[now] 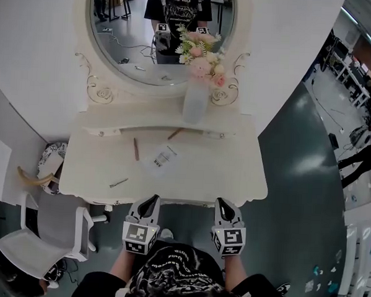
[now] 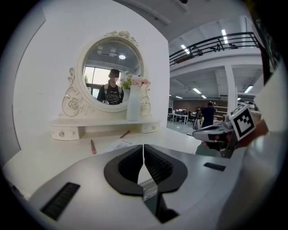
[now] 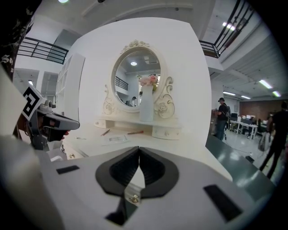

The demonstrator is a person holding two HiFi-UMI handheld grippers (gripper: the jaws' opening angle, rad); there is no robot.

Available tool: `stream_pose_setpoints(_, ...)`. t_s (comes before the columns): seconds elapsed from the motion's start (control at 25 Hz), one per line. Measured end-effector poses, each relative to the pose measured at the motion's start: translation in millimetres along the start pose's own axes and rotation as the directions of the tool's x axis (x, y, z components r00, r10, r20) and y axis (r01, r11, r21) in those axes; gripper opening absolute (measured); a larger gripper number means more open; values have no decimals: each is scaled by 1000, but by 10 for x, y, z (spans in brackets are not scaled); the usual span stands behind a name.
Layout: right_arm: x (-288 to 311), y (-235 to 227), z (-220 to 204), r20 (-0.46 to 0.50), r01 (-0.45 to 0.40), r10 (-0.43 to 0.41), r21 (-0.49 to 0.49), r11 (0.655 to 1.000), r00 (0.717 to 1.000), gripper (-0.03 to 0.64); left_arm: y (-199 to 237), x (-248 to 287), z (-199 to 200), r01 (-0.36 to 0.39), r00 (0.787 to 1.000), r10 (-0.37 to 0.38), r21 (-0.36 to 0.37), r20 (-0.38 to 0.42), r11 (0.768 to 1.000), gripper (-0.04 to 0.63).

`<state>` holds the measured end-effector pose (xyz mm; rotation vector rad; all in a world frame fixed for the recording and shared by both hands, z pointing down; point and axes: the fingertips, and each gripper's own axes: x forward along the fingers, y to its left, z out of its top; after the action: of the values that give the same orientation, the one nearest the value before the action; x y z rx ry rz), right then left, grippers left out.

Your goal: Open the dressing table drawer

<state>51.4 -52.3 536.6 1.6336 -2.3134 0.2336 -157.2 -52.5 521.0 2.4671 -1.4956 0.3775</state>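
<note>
The cream dressing table (image 1: pixel 233 178) stands against the wall under an oval mirror (image 1: pixel 132 42). Its raised shelf carries a small knobbed drawer at each end, left (image 1: pixel 102 133) and right (image 1: pixel 220 135). Any drawer front below the tabletop's near edge is hidden from the head view. My left gripper (image 1: pixel 150 202) and right gripper (image 1: pixel 223 204) hover side by side just short of that near edge, both shut with nothing in them. The left gripper (image 2: pixel 143 148) looks across the tabletop at the left small drawer (image 2: pixel 63 133). In its own view, the right gripper (image 3: pixel 138 150) faces the right small drawer (image 3: pixel 166 132).
A tall white vase of pink flowers (image 1: pixel 196 95) stands on the shelf. On the tabletop lie two reddish sticks (image 1: pixel 136 149) (image 1: pixel 175 134), a paper label (image 1: pixel 163 157) and a small metal piece (image 1: pixel 118 183). A white chair (image 1: pixel 38 242) stands at the lower left.
</note>
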Motion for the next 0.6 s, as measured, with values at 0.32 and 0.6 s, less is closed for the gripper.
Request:
stream_pose_setpoints(0.32, 152, 233, -105, -33, -13, 16, 104, 994, 999, 12, 216, 49, -24, 36, 999, -36, 10, -19, 999, 21)
stream_pose_setpoints(0.6, 187, 276, -140, -51, -1, 7, 126, 992, 999, 12, 280, 66, -66, 49, 998, -49, -1, -40, 999, 21)
